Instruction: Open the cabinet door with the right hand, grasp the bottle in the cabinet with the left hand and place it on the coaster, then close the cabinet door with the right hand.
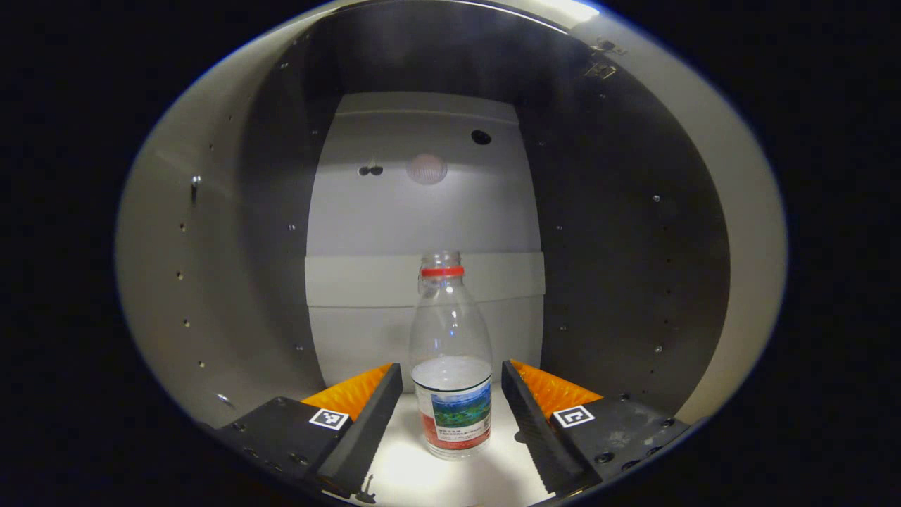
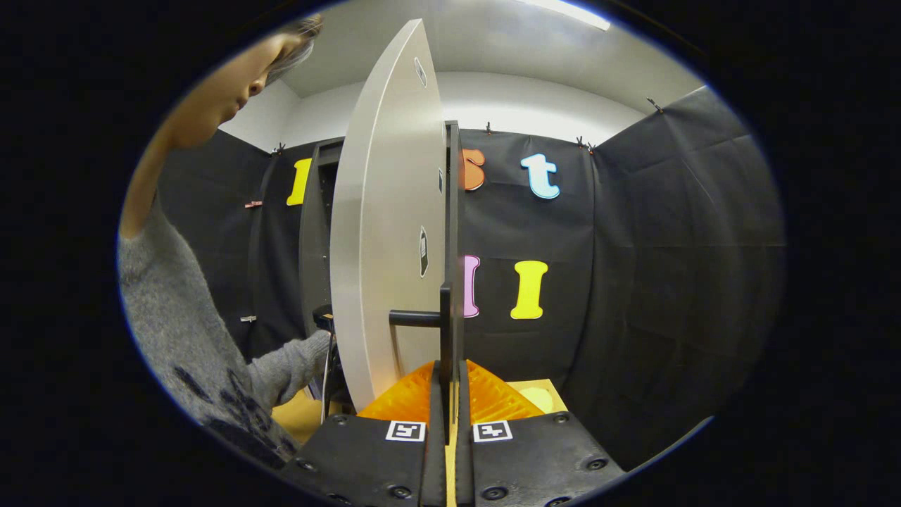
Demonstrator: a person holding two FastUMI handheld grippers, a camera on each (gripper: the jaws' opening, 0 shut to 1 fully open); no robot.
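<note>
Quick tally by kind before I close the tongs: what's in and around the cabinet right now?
Bottles: 1, the bottle
Cabinet doors: 1, the cabinet door, swung open
Door handles: 1, the handle
Tongs: 2, left tongs, right tongs
Total: 5

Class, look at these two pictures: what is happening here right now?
A person holds a gripper in each hand. The right gripper is shut on the handle of the open cabinet door. Inside the cabinet, the open left gripper flanks the upright bottle, not yet gripping it.
</note>
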